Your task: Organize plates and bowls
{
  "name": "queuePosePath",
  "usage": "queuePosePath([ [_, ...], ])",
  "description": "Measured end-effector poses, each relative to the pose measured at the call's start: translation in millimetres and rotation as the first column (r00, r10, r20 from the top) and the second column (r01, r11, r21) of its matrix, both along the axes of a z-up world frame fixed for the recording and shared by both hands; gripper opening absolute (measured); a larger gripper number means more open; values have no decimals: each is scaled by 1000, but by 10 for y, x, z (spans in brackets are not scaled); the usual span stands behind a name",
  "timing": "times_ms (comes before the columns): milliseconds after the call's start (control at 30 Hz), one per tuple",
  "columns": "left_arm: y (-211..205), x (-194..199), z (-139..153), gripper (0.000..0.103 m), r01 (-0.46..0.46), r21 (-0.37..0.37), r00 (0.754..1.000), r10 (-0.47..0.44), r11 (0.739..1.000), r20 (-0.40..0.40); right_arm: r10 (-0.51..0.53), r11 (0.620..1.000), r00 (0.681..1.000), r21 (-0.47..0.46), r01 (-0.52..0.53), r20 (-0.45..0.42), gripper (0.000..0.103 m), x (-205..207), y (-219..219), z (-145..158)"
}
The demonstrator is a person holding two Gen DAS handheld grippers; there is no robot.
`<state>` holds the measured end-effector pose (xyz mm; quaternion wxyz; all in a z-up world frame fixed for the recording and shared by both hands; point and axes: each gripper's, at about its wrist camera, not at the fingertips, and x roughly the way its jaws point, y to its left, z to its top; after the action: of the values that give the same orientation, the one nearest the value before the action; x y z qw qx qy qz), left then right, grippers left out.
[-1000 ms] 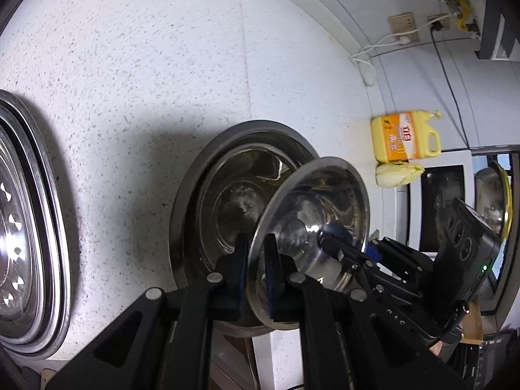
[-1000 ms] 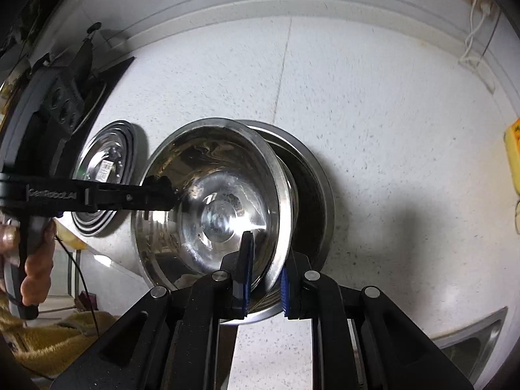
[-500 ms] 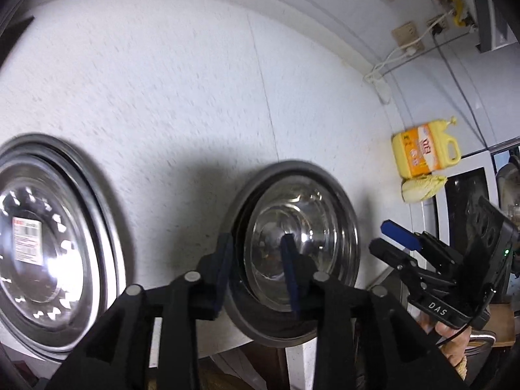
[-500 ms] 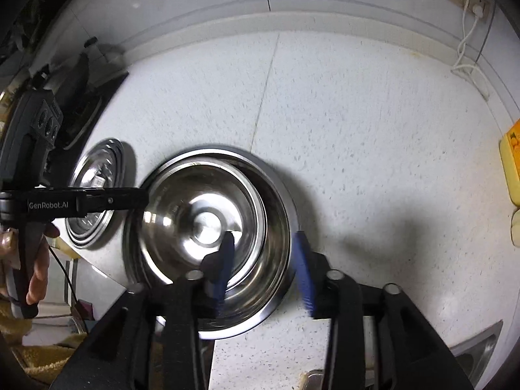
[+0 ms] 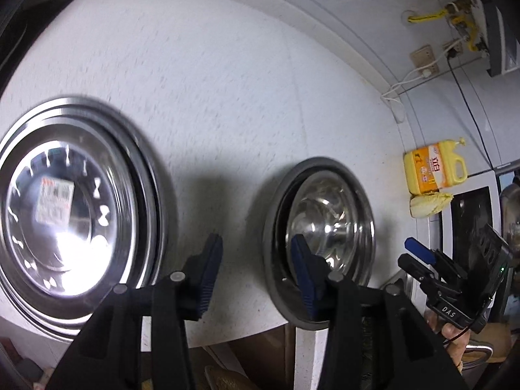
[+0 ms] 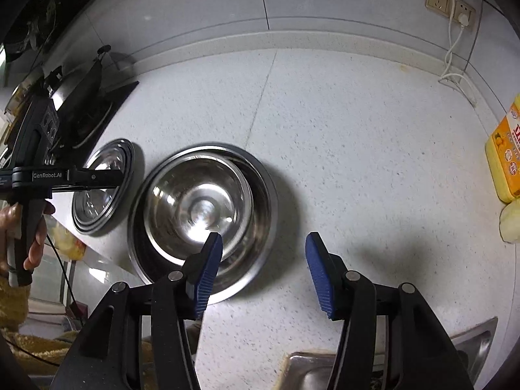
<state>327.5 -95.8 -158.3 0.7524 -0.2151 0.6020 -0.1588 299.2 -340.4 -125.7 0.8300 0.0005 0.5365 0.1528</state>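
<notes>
Partly | sink [image 6: 471, 341] cut off (corner only) | plate sticker [image 5: 53, 203] blurred

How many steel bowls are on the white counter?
2: a small shiny steel bowl sits nested inside a large grey steel bowl, beside the stacked steel plates. More could hide underneath.

counter [image 6: 357, 149]: white, finely speckled with grey and dark flecks
bowls [image 6: 201, 208]: shiny bare steel, the outer one duller grey at the rim
plates [image 5: 74, 208]: mirror-bright steel; white label with red print on the top one
left tool [image 5: 256, 273]: black body, dark blue ribbed pads
right tool [image 6: 263, 266]: black body, brighter blue ribbed pads
bottle [image 5: 434, 167]: yellow, orange label with red print
cloth [image 5: 429, 204]: pale yellow
wall sockets [image 6: 450, 1]: beige, white cable
</notes>
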Motion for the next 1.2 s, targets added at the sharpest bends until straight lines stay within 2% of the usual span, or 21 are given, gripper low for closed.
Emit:
queuePosePath([
  [433, -168, -143, -271, 42, 32, 31, 999, -31, 999, -38, 21, 1000, 997, 15, -20, -74, 48, 45, -51, -324],
  [867, -250, -134, -421, 42, 33, 30, 998, -31, 999, -51, 55, 998, 994, -36, -58, -91, 48, 138, 28, -464],
  [933, -251, -125, -439, 42, 36, 29, 998, -34, 999, -52, 63, 997, 993, -46, -68, -98, 46, 153, 64, -499],
  [1000, -241, -112, -449, 42, 32, 27, 998, -30, 999, -51, 73, 996, 992, -49, -79, -107, 38, 170, 87, -535],
  [1100, -235, -99, -466, 42, 26, 18, 998, -25, 1000, -49, 72, 996, 991, -49, -78, -108, 32, 191, 86, -551],
  [1200, -237, -89, -473, 41, 17, 8, 999, -17, 1000, -41, 64, 997, 992, -34, -68, -112, 32, 219, 31, -566],
])
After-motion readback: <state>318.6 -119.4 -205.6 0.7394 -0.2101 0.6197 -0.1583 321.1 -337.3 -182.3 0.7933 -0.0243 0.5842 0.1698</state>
